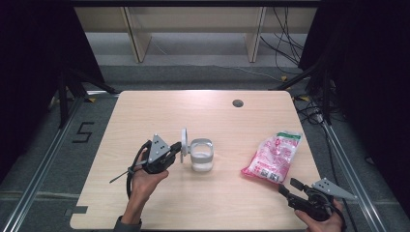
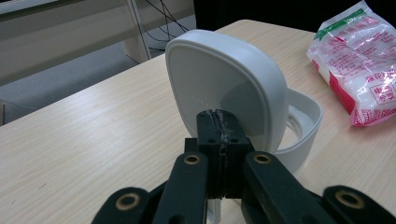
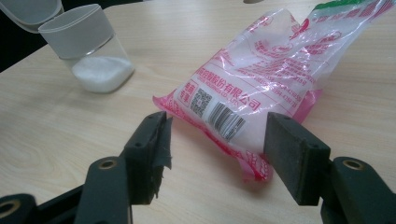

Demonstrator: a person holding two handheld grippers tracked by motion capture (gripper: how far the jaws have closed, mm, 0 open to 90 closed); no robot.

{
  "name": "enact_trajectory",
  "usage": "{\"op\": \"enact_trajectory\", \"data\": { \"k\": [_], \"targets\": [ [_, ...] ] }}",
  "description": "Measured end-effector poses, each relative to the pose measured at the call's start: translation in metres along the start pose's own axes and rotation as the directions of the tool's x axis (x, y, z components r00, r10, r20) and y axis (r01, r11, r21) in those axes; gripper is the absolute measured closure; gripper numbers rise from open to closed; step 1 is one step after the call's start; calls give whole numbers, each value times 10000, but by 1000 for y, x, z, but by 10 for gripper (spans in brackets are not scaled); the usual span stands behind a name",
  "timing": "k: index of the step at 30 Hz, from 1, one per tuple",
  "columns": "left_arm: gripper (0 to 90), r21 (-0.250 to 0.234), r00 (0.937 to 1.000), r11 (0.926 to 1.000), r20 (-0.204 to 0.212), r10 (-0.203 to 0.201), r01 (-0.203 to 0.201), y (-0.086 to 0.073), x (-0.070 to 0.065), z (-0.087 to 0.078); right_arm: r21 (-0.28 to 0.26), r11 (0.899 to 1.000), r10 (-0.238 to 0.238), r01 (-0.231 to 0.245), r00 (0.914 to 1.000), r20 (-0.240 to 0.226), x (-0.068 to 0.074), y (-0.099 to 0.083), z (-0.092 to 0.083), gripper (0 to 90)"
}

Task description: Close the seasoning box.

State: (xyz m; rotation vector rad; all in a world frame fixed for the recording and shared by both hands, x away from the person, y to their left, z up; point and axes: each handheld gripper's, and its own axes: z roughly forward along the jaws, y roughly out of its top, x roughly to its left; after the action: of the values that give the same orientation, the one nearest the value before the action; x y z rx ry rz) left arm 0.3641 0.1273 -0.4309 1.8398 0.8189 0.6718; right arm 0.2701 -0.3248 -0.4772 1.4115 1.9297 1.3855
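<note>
My left hand-held gripper (image 1: 177, 149) has its jaws pressed together on the edge of a white lid (image 2: 224, 84), which stands upright on its hinge. In the left gripper view the two black pads meet on the lid's lower rim, with the lid's flat inner face turned toward the camera. The lid belongs to a clear jar (image 1: 201, 155) with a white collar, standing just beside the gripper on its right, a little left of the middle of the tabletop (image 1: 203, 111). In the right gripper view the jar (image 3: 93, 51) holds a low layer of white granules at its bottom, and its mouth stands open.

My right hand-held gripper (image 1: 289, 186) sits near the tabletop's near right corner with its jaws apart and nothing between the pads. In the right gripper view the two black jaws frame the near end of a plastic bag (image 3: 261, 79) printed in pink, with a barcode and a square code on it, but they do not touch it. The bag (image 1: 273, 155) lies flat toward the right edge of the tabletop, just beyond the gripper and well apart from the jar. Its top end carries a green strip and points toward the far right corner.

A small dark round hole (image 1: 237, 103) sits in the tabletop near the far edge. Cables (image 1: 290, 43) lie on the floor beyond the far right corner.
</note>
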Motion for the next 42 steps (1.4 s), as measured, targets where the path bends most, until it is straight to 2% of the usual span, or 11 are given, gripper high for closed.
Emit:
{"op": "enact_trajectory", "data": {
  "k": [5,10,12,13,15,17,18,25,27,35,42],
  "targets": [
    [886,-164,9992,9991,-39,403,-404,3,1,2,143,9999,38,-36,9999,-94,0,0,0,409],
    [886,-189,9992,9990,-28,392,-393,4,0,3,179,9997,-138,137,9999,46,0,-1,1,409],
    [886,-75,10000,9999,-10,70,-70,3,-2,2,218,9996,-152,152,9999,0,0,-1,1,409],
    [886,-145,9990,9989,-49,441,-442,5,0,3,221,9997,-130,130,9999,-3,0,-1,1,409],
    [884,-77,9998,9998,-63,179,-179,5,-2,2,302,9995,-89,87,9999,78,1,-1,0,409],
    [885,-208,9992,9990,-25,404,-405,6,-1,3,357,9993,-116,114,9999,36,1,0,0,409],
    [884,-127,9999,9998,-35,168,-168,5,-4,3,459,9982,393,-394,9992,34,4,-1,0,409],
    [884,-228,9991,9989,29,416,-415,7,-4,5,213,9984,524,-520,9984,-214,5,-2,2,408],
    [883,-163,9998,9997,95,187,-185,7,-6,6,150,9999,48,-46,9999,-121,2,-1,2,407],
    [874,-222,9982,9983,233,547,-541,10,-13,10,221,9994,268,-263,9993,-244,2,-2,2,407],
    [774,-244,9985,9992,445,312,-302,10,-12,9,255,9992,313,-306,9992,-252,3,-2,2,406]
  ]
}}
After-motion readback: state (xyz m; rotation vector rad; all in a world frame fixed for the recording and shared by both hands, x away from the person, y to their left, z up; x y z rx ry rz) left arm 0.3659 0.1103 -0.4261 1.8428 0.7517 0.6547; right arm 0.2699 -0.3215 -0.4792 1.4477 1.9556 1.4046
